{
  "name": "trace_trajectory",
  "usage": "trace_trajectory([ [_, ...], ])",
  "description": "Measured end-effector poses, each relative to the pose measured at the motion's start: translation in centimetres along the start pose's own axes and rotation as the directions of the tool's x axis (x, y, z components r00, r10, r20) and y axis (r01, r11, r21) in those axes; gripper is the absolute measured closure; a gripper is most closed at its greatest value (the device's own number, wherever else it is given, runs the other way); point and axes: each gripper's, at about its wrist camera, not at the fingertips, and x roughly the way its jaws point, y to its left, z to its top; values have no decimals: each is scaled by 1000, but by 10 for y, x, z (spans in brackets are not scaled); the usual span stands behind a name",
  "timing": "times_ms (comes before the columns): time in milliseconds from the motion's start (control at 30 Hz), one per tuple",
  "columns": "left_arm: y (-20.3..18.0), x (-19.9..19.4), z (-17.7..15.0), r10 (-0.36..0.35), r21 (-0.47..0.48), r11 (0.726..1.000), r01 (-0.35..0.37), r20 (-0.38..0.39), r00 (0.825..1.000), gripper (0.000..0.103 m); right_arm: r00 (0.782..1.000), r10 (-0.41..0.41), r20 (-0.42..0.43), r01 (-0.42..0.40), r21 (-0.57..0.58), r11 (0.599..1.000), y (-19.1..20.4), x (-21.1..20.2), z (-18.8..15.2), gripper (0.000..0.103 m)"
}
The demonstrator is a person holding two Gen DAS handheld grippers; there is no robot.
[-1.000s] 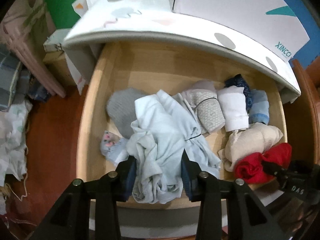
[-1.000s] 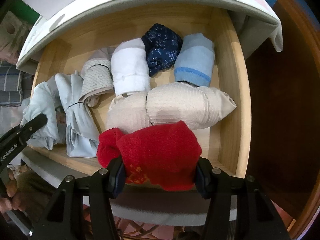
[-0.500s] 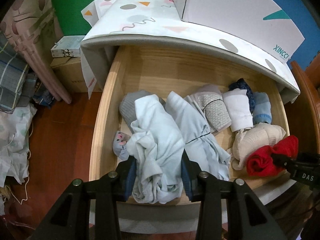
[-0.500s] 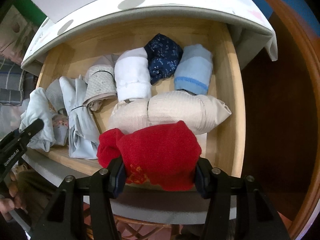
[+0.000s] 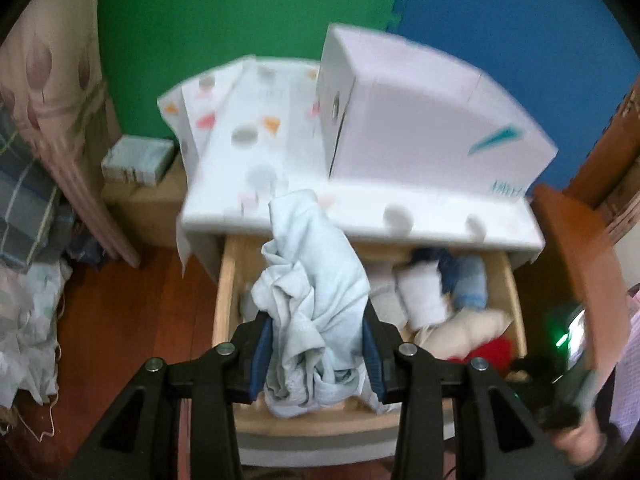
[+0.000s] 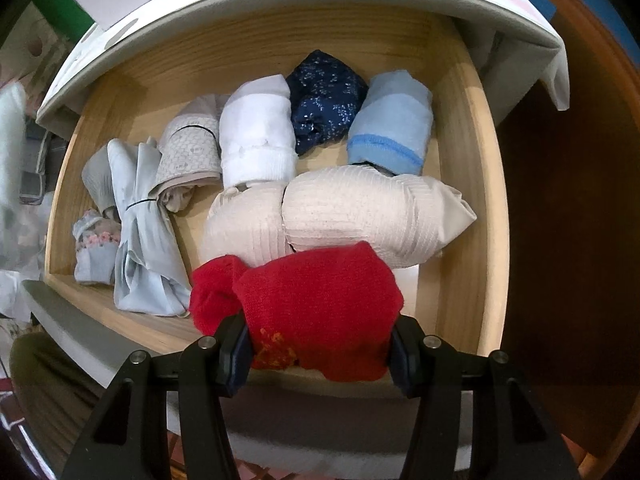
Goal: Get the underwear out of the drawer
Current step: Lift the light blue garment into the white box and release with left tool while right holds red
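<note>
Left wrist view, blurred: left gripper [image 5: 316,354] clamps pale blue underwear [image 5: 314,280], seemingly clear above the drawer [image 5: 224,280]. Right gripper [image 6: 320,354] pinches a red garment [image 6: 316,308] at the drawer's front; rolled pieces remain inside.

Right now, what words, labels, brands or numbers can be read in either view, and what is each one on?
Nothing can be read in full.
Teal lettering on the white box on the cabinet top: motion-blurred, unreadable.
Orange marking on the red garment held in the right gripper: a pattern or emblem, not legible as text.
Small box at left: print too blurred to read.
</note>
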Motion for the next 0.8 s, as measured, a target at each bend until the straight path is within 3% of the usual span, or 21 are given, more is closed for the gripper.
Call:
trace_trajectory([
  [367,-27,-57,110,-26,70,997,15,155,988,63,1000,-4,26,5,-29,1000,-7,8,-9,51],
  [567,-54,-43,154,-43,116,993,23,172,984,63,999,-10,32,11,-27,1000,-5,13,-11,50],
  [800,-79,1,185,-76,133,989,56,147,986,63,999,-34,38,35,-30,999,5,13,-11,50],
])
